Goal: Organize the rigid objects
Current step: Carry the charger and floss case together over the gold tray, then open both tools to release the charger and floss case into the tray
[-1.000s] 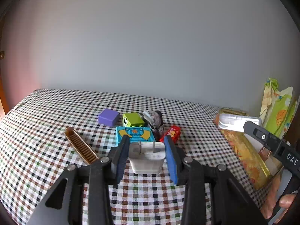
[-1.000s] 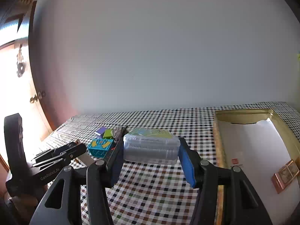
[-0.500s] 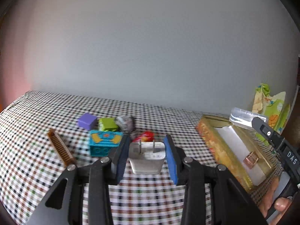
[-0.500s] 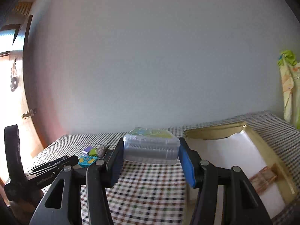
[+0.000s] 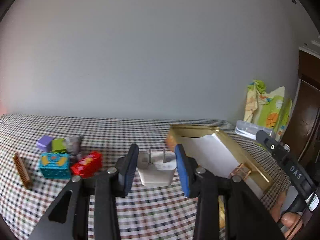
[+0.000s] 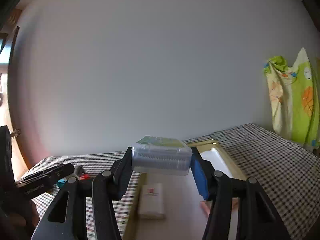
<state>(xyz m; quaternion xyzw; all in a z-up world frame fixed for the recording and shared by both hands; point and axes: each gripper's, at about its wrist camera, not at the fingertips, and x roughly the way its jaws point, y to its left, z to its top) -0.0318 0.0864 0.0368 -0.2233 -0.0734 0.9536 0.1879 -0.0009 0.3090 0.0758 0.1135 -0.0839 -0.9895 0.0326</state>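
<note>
Clear box [image 6: 161, 158] pinched by right tool [image 6: 161, 172] hides tray [image 6: 224, 154] – left tool [image 5: 157, 167] grips charger [image 5: 157, 169].

A room in a home, with a cloth-covered table against a bare wall.

A checked tablecloth [image 5: 152, 128] covered the table up to a plain grey-white wall [image 5: 152, 56]. A patterned green and yellow cloth [image 6: 294, 98] hung at the far right corner beside a dark wooden door [image 5: 308, 108]. Small toy blocks [image 5: 54, 165] and a gold-rimmed tray [image 5: 236, 148] lay on the table.
</note>
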